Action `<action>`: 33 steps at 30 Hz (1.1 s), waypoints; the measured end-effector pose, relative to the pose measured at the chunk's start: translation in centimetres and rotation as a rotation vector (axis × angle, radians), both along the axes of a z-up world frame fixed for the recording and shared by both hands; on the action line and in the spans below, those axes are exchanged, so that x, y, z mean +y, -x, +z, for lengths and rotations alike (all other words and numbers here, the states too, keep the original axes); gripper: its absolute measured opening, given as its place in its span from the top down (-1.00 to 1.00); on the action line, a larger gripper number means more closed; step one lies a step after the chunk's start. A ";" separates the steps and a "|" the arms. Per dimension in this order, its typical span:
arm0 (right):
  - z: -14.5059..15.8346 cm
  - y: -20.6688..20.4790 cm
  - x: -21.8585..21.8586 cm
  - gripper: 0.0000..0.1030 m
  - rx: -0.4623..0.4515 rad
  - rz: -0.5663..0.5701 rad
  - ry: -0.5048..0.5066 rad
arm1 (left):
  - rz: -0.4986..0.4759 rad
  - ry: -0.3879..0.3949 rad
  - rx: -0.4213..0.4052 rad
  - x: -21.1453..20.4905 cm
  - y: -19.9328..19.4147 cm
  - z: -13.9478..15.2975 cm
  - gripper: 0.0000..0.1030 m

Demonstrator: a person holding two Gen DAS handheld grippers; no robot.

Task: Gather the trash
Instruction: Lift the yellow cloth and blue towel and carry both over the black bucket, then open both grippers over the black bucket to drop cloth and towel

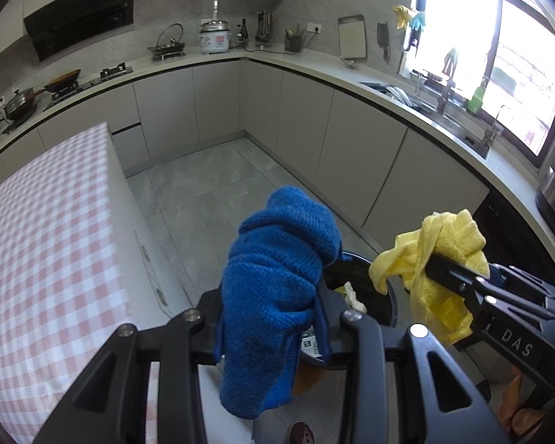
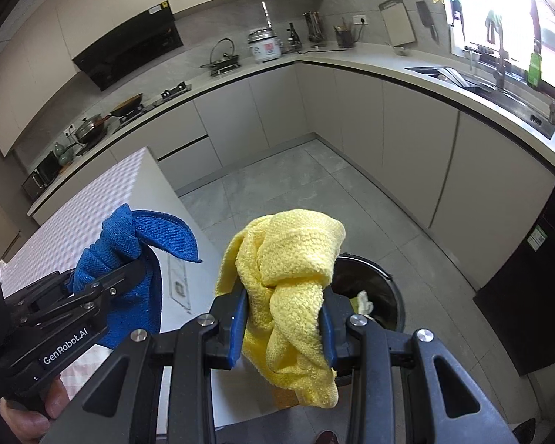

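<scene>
Blue cloth (image 1: 273, 296), yellow cloth (image 2: 292, 288), pink-checked tablecloth (image 1: 44, 244), seemingly black bin (image 2: 384, 296)

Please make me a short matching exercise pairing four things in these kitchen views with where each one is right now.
Things:
1. blue cloth
2. yellow cloth
3. trash bin
4. rice cooker

Places:
A. on the floor, below both grippers
B. clamped in the right gripper
C. on the far countertop, near the corner
D. clamped in the left gripper

Pairs: 1-D, 2-B, 3-A, 4-C
</scene>
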State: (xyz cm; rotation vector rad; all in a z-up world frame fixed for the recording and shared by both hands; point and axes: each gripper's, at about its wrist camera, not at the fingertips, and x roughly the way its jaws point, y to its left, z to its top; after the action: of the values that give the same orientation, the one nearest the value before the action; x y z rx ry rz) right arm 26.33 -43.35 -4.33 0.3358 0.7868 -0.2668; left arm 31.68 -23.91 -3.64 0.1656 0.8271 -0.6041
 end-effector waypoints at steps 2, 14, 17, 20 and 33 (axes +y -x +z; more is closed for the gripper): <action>-0.5 0.4 -1.3 0.31 0.009 -0.013 -0.008 | -0.004 -0.006 0.008 -0.8 0.1 -0.3 0.26; -4.8 0.3 -6.5 0.30 0.085 -0.033 -0.038 | 0.018 -0.068 0.074 -4.9 0.3 -4.3 0.26; -6.3 -0.1 -7.5 0.30 0.105 -0.034 -0.054 | 0.026 -0.090 0.094 -5.9 0.1 -5.7 0.26; -8.1 -0.8 -8.2 0.30 0.126 -0.023 -0.057 | 0.035 -0.109 0.111 -6.7 -0.2 -7.2 0.25; -13.8 -3.1 -11.0 -0.14 0.173 0.004 -0.057 | 0.058 -0.168 0.184 -11.0 -2.4 -12.2 -0.34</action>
State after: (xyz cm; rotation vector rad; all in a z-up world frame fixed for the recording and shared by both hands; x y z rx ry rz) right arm 29.45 -54.31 -18.16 0.3680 0.9665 -0.2731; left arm 34.12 -34.88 -15.81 0.2406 1.0580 -0.4996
